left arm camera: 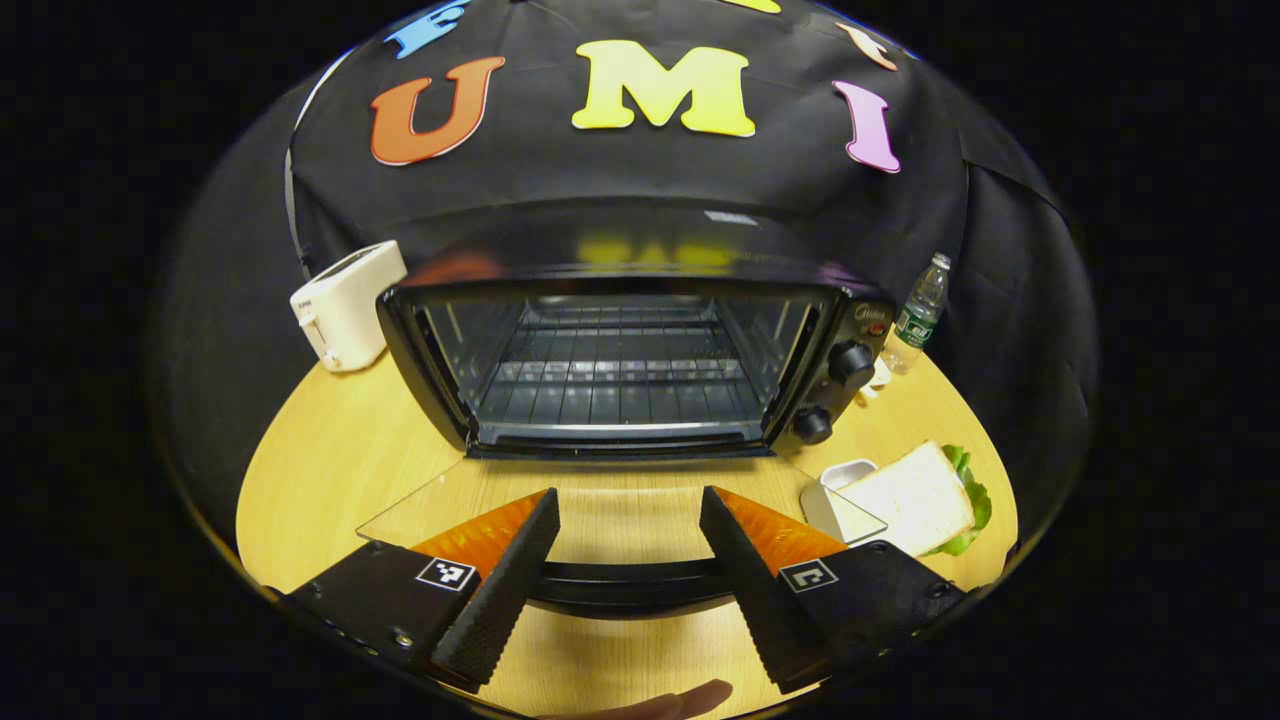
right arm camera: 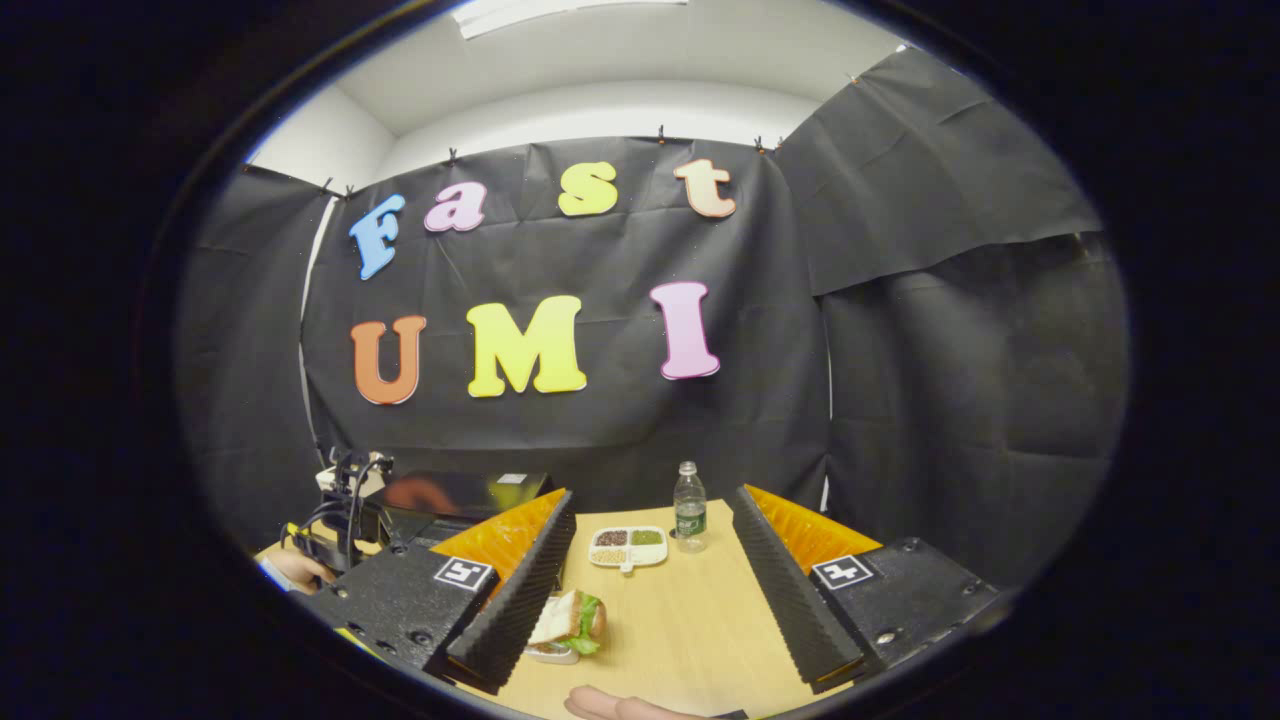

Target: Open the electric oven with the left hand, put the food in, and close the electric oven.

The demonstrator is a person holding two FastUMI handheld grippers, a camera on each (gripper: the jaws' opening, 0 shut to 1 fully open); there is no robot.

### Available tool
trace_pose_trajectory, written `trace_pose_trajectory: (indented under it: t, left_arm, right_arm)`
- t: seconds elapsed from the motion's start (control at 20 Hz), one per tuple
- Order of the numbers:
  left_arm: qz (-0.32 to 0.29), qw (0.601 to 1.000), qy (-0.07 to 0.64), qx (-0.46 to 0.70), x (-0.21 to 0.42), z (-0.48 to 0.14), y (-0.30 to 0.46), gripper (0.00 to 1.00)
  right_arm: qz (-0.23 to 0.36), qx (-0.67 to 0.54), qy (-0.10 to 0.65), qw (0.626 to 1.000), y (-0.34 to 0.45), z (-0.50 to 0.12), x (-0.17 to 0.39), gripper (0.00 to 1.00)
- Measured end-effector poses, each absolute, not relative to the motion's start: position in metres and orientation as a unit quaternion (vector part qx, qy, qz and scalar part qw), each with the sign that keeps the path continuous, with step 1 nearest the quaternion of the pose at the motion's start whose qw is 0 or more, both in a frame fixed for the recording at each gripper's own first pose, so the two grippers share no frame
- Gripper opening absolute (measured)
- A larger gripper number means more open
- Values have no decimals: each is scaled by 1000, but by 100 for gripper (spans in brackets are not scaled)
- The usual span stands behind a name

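Two big things first: wooden table (left arm camera: 330, 450), and smack in the middle of it the electric oven (left arm camera: 620, 240), turned mouth-first toward the left gripper view, presumably so loading stays a straight push. Already open, with the glass door (left arm camera: 420, 510) dropped flat over the tabletop and the wire rack (left arm camera: 610, 370) bare inside. So probably at the "put the food in" stage, door job done.

Next down, the left gripper (left arm camera: 630, 500): parked right over the lowered door, jaws spread wide, the door handle (left arm camera: 630, 585) running crosswise between the fingers without getting squeezed. Looks like it's resting there to keep the door down and out of the way, but just a guess.

Then the right gripper (right arm camera: 652, 495), in its own view: also wide open, nothing in it, hovering above the table and aimed at the back wall. Not on the food yet.

White toaster (left arm camera: 345, 305) tucked behind the oven's left corner, well clear of the action.

The food itself, a sandwich (right arm camera: 570, 620) with lettuce poking out: lying on the table off the oven's knob side, just beside the right gripper's left-hand finger in the right gripper view. Handy spot for a right-hand grab while the left minds the door.

Smaller stuff: water bottle (right arm camera: 689, 505) and a little divided dish (right arm camera: 628, 547) further back, two knobs (left arm camera: 852, 362) on the oven front.
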State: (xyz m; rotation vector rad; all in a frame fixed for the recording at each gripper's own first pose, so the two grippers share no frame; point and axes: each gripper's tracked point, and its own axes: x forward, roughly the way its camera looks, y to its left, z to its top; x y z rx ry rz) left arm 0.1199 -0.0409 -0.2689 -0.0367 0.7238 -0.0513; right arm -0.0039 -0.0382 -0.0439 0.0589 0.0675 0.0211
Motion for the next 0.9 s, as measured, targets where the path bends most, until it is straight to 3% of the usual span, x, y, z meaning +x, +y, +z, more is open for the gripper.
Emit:
trace_pose_trajectory:
  t: [0.45,0.5,0.7,0.75,0.85,0.9]
  left_arm:
    - [-30,908,417,-4,85,-311,-50,95]
    - [-31,902,430,-9,81,-317,-51,97]
    - [-29,899,437,4,75,-325,-51,96]
    - [-29,900,436,5,74,-326,-53,97]
    - [-29,901,434,3,71,-326,-53,96]
    - [-31,900,435,3,71,-329,-54,96]
  right_arm:
    - [18,23,35,999,-32,-45,-8,100]
    - [19,23,36,999,-32,-46,-7,93]
    - [20,20,38,999,-31,-49,-6,93]
    - [21,19,40,999,-31,-51,-5,100]
    - [22,20,43,999,-30,-52,-2,100]
    - [22,20,45,999,-29,-54,-1,93]
